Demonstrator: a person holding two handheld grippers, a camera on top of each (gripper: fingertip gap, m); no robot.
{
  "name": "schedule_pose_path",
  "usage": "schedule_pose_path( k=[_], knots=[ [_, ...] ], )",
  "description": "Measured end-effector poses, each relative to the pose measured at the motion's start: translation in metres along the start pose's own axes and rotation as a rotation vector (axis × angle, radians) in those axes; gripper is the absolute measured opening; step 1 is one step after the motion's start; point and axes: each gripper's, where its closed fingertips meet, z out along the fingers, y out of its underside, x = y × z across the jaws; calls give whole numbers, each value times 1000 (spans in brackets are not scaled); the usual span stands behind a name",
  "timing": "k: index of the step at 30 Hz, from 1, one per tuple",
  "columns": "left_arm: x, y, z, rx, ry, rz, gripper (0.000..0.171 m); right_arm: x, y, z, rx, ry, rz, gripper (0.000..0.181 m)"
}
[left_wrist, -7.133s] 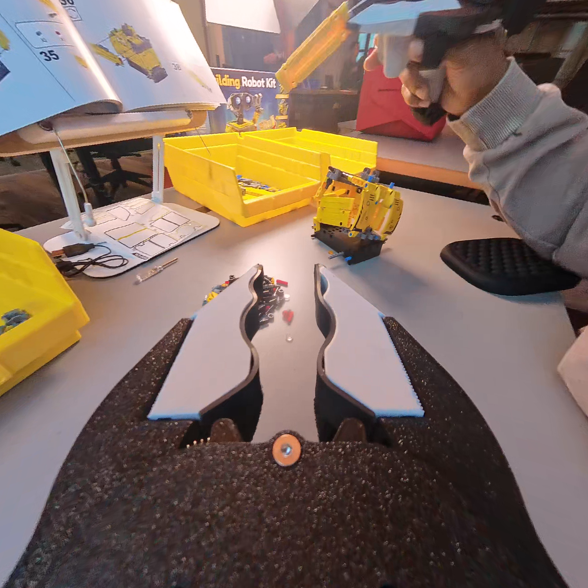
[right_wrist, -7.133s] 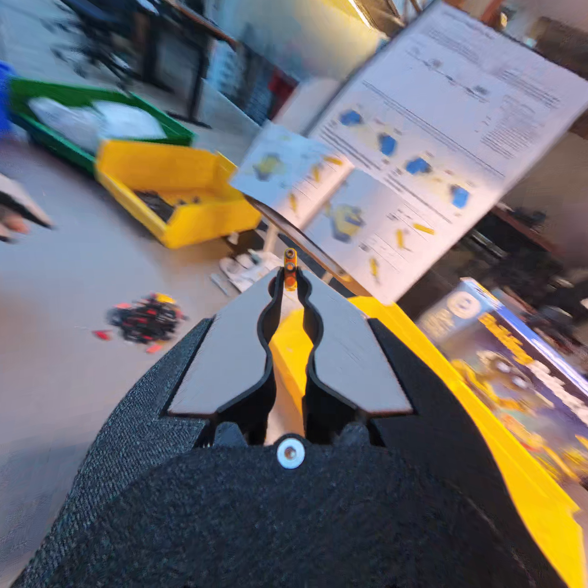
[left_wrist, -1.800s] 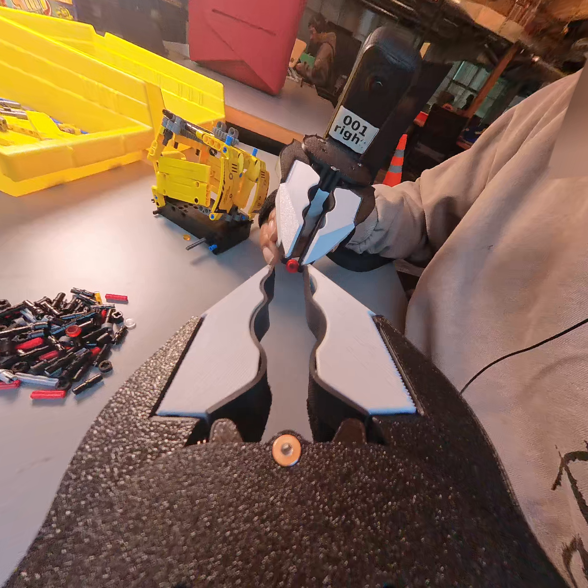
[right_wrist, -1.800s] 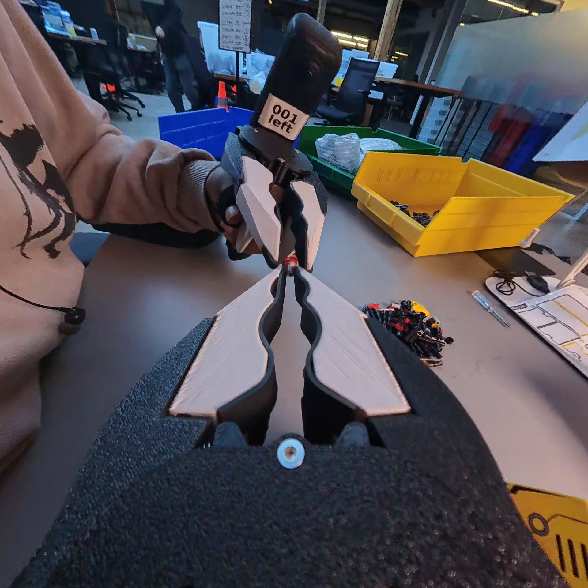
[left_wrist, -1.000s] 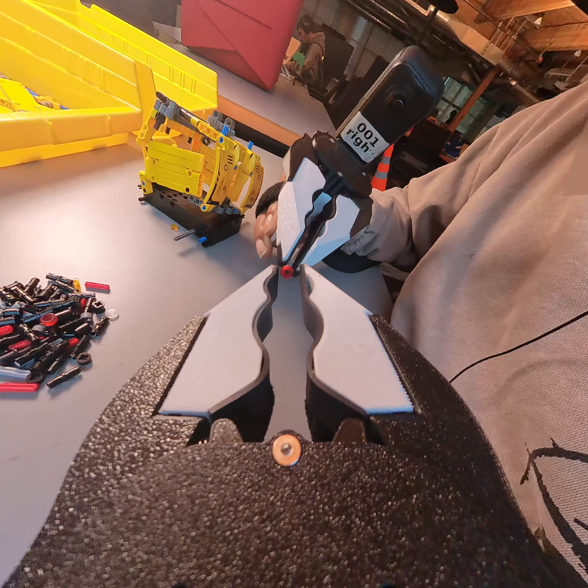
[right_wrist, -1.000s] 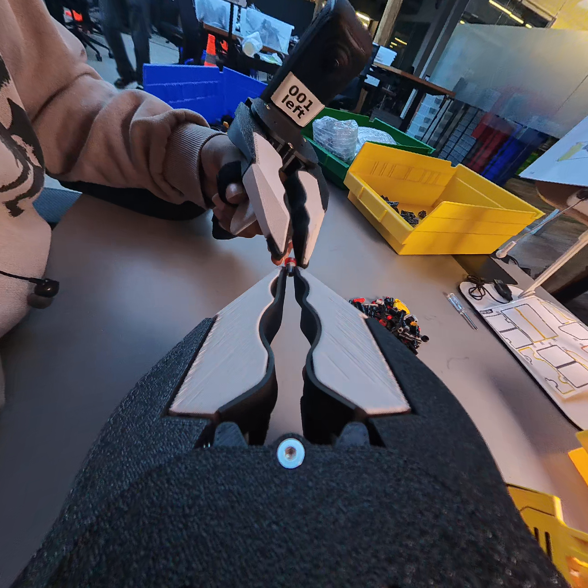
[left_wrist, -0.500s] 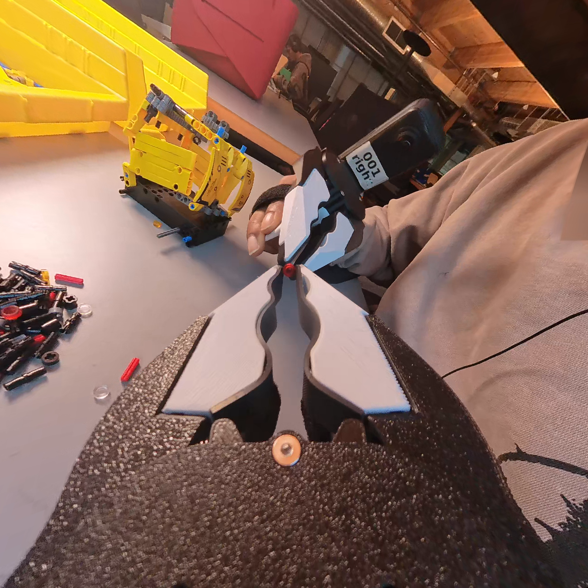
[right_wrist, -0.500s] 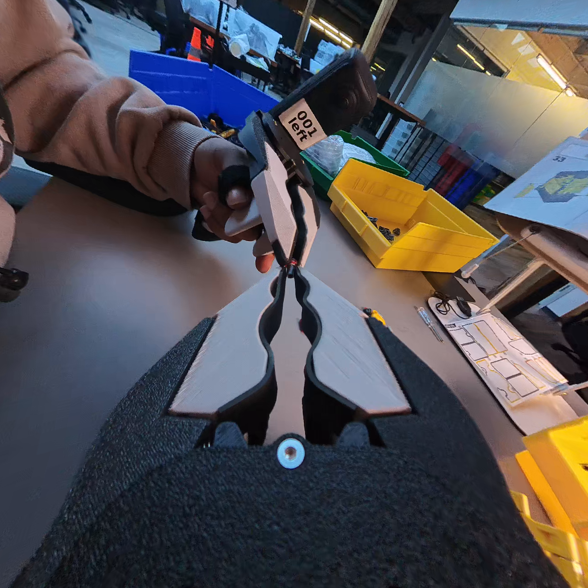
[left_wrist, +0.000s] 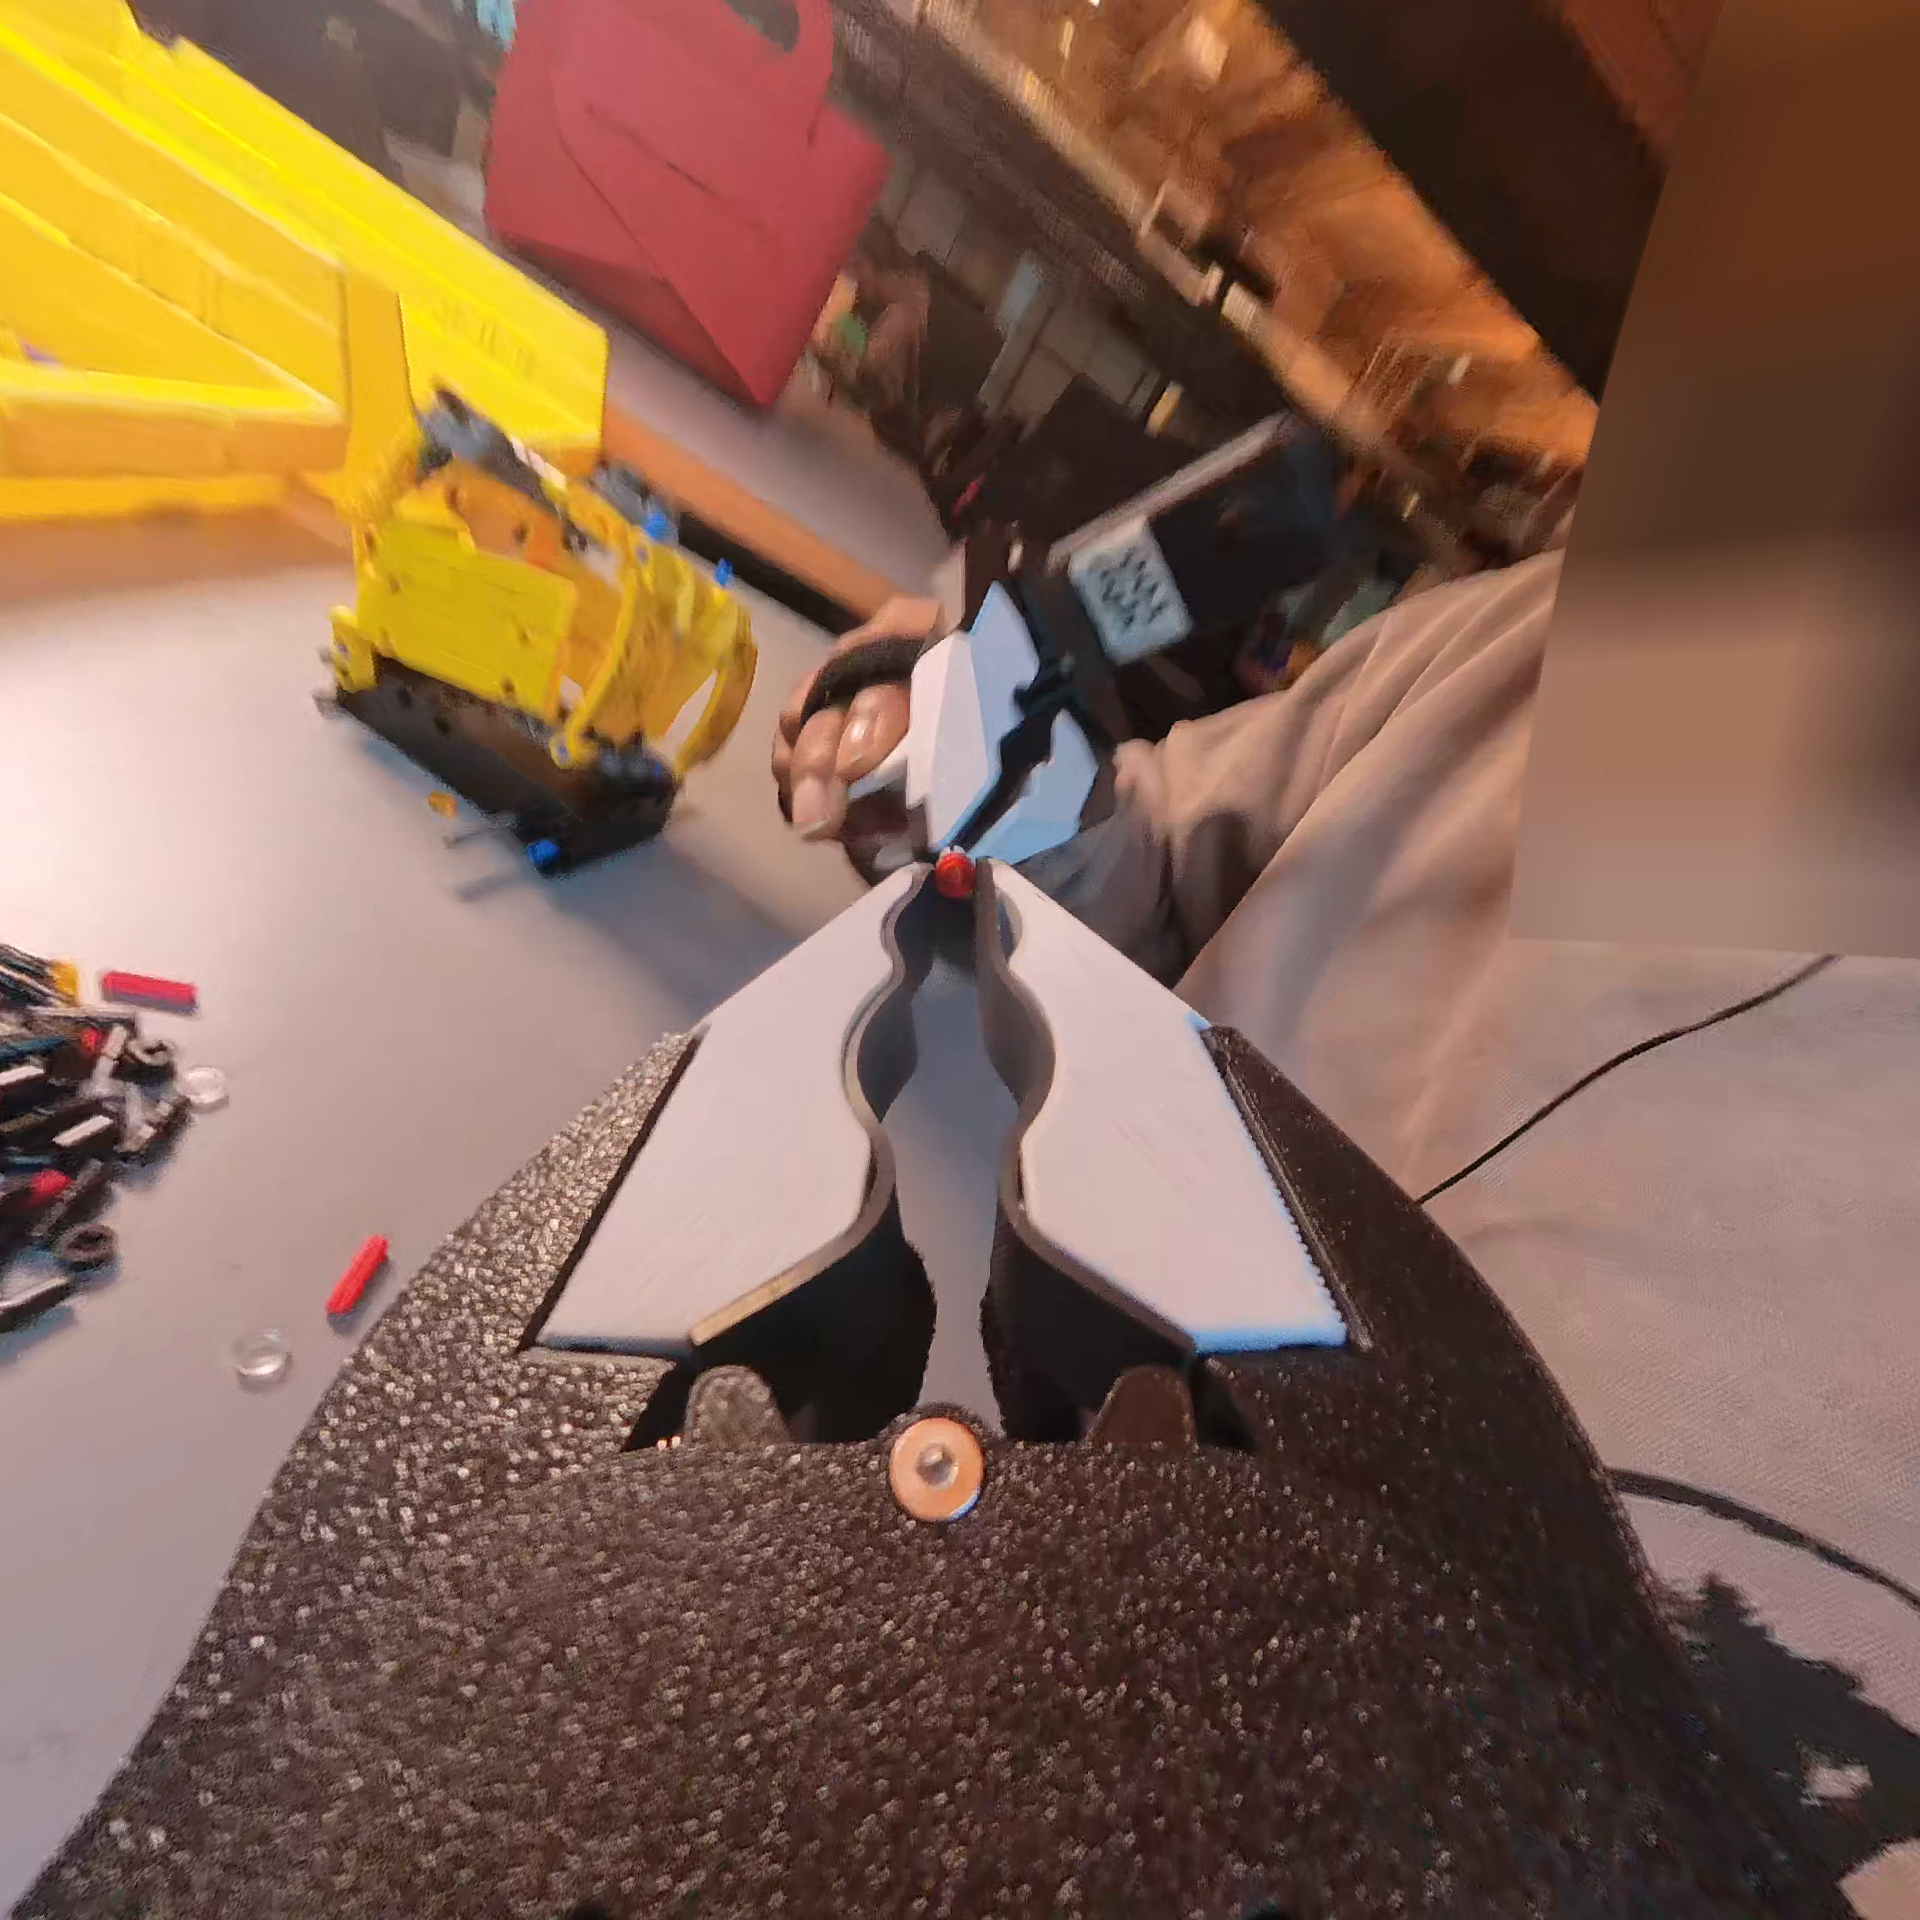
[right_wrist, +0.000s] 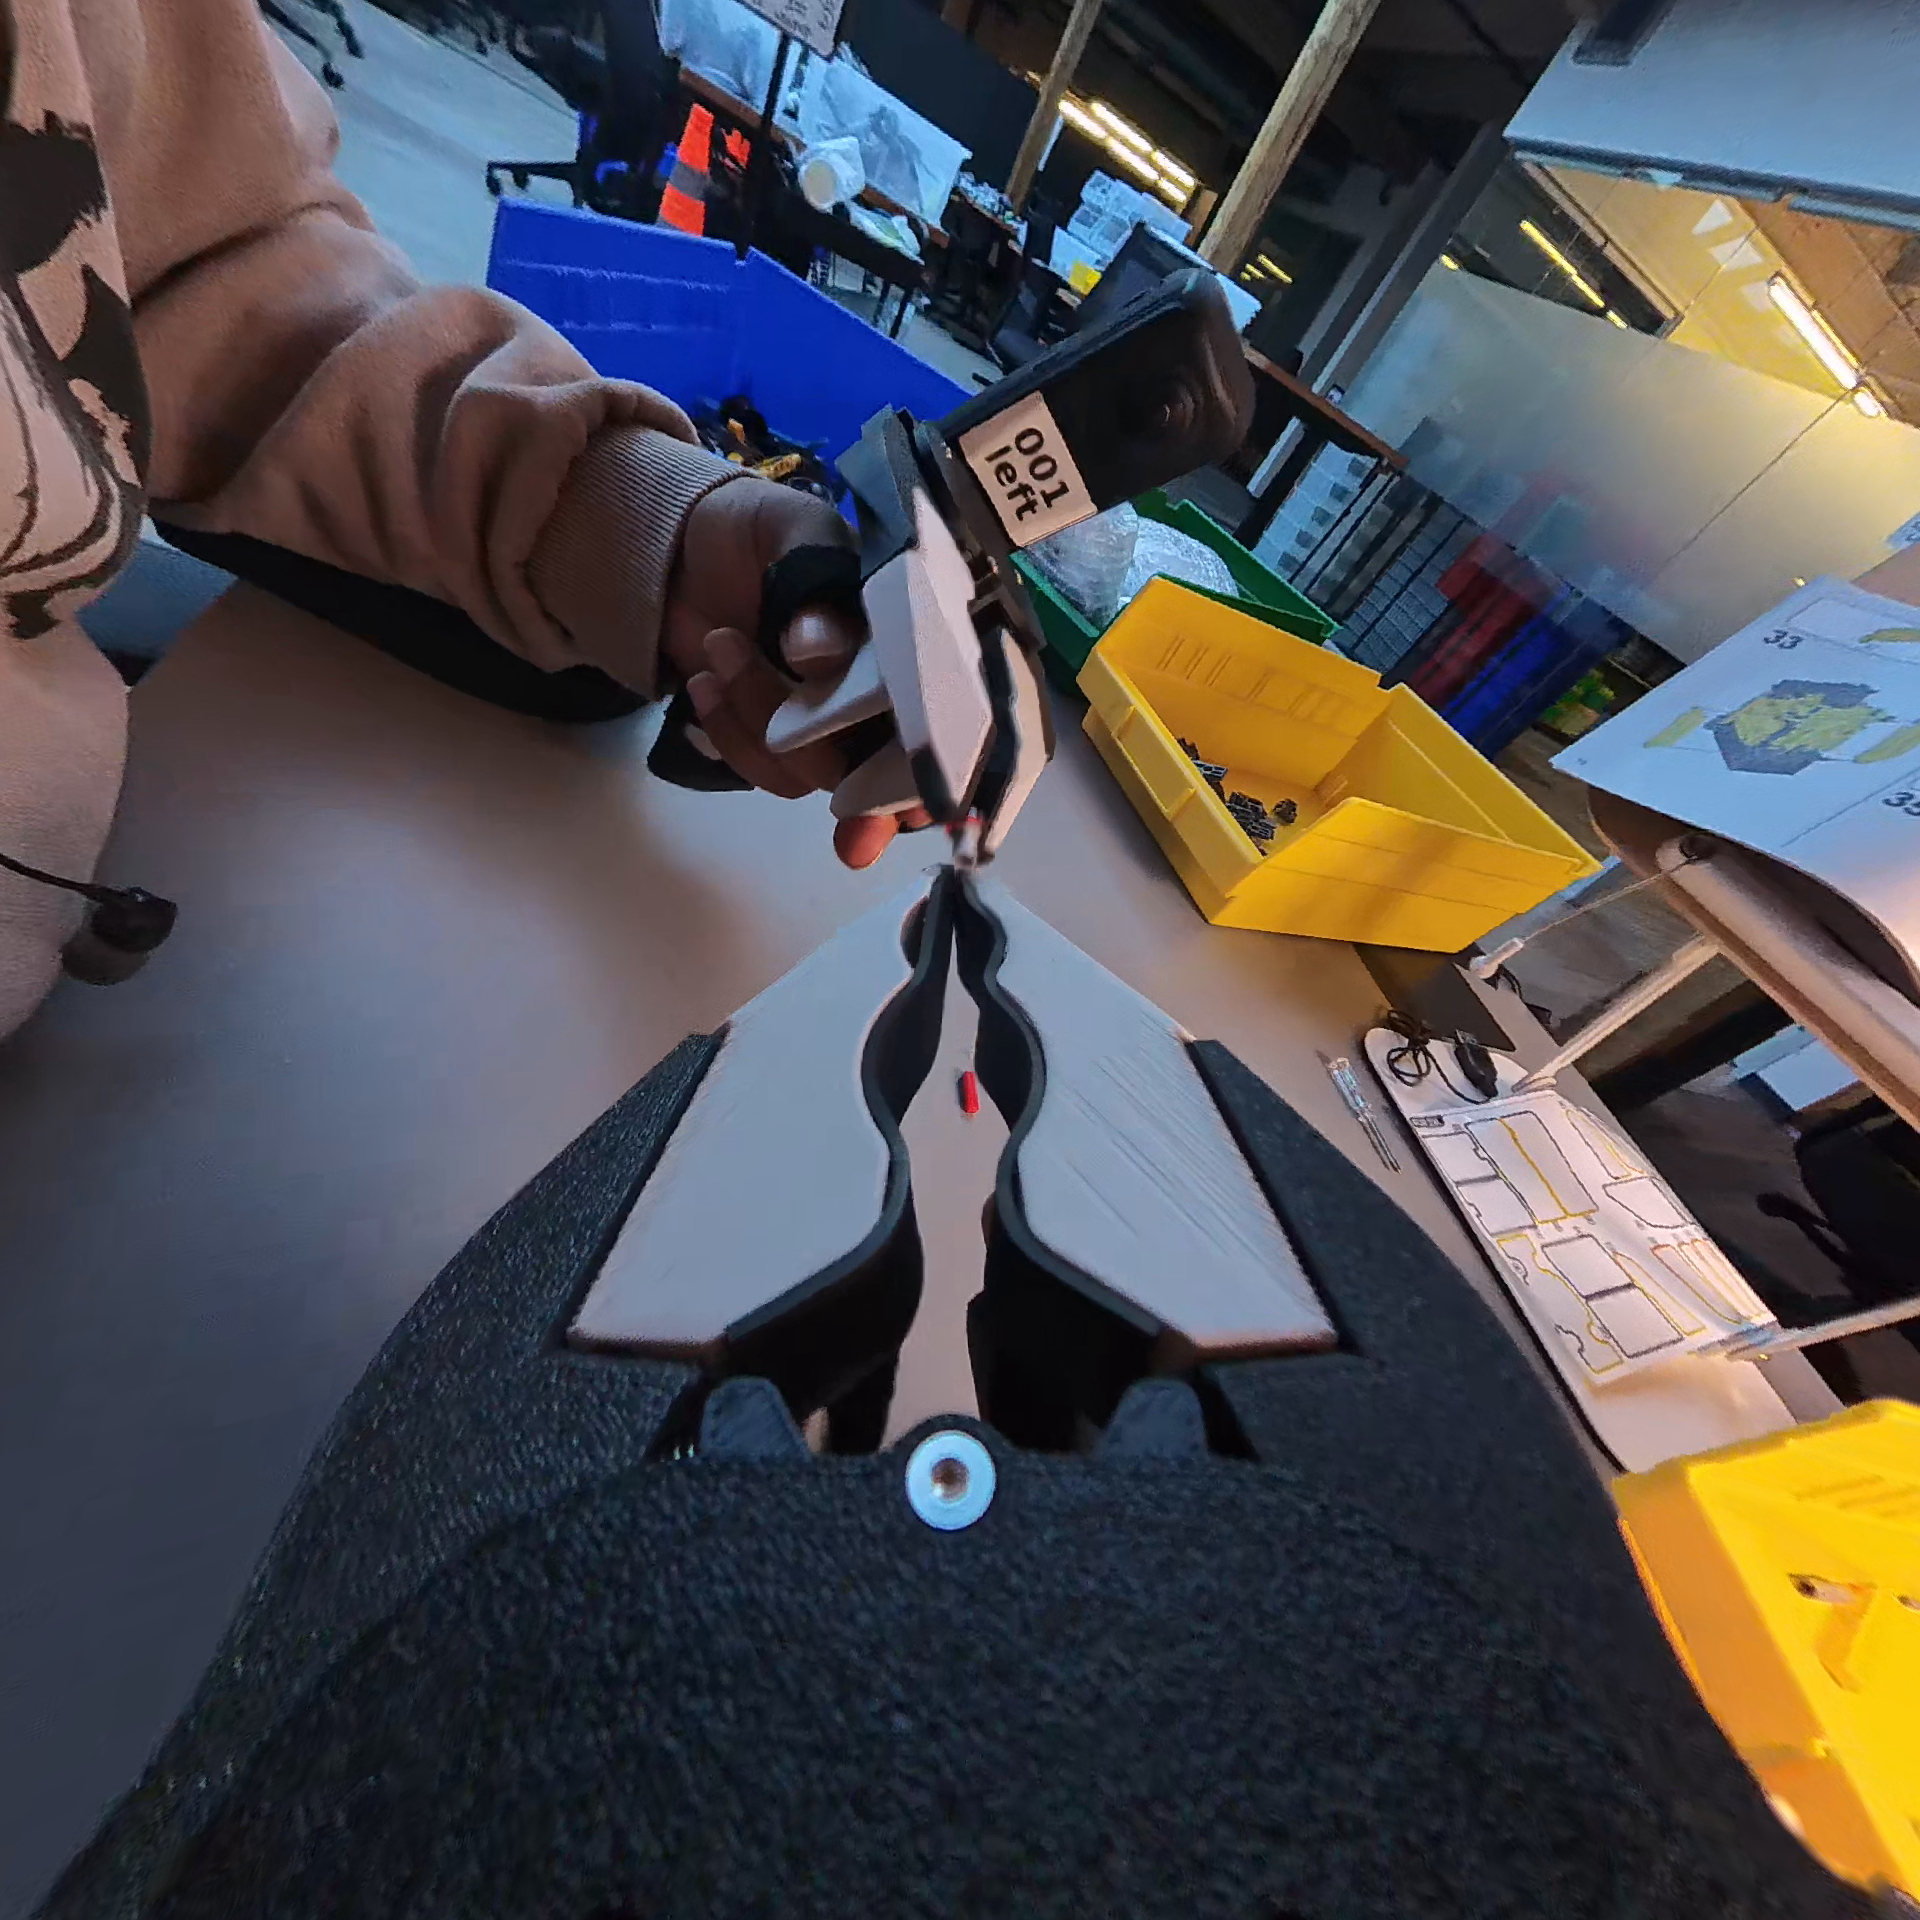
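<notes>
My left gripper (left_wrist: 954, 891) is shut on a small red round piece (left_wrist: 954, 875). My right gripper (left_wrist: 948, 840) faces it tip to tip, with a hand around its handle. In the right wrist view my right gripper (right_wrist: 954, 883) is shut, and I cannot see anything between its tips. Its tips touch those of the left gripper (right_wrist: 971, 844), where the red piece (right_wrist: 968, 826) shows. Both are held above the grey table (left_wrist: 312, 935). A yellow and black brick model (left_wrist: 540, 665) stands beyond, to the left.
A pile of small dark and red parts (left_wrist: 62, 1101), a loose red pin (left_wrist: 356, 1275) and a clear round piece (left_wrist: 260, 1356) lie at the left. Yellow bins (right_wrist: 1320, 769) (right_wrist: 1808, 1621), a booklet on a stand (right_wrist: 1766, 727), a printed sheet (right_wrist: 1579, 1236) and a screwdriver (right_wrist: 1361, 1112) are at the right. My two grippers' fingertips are within a few centimetres of each other.
Both grippers have stayed tip to tip on the red piece while tilting and rolling. The left fingers have closed in on it. The left view is now blurred by motion.
</notes>
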Motion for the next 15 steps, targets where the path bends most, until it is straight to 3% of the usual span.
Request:
schedule_pose_path(
  k=[2,3,8,11,15],
  knots=[
    [-13,-36,-42,175,-66,-11,4,22,11,-20,-16,76,36,0],
    [-19,-32,-49,125,-142,54,5,27,12,-27,-2,85,76,0],
    [-12,-9,-14,32,-73,26,6,16,4,-1,-10,74,-16,0],
    [-15,0,-6,11,-71,-12,6,11,7,7,-30,79,-35,18],
    [-15,8,5,-22,-75,-32,6,9,12,13,-93,125,-128,6]
  ],
)
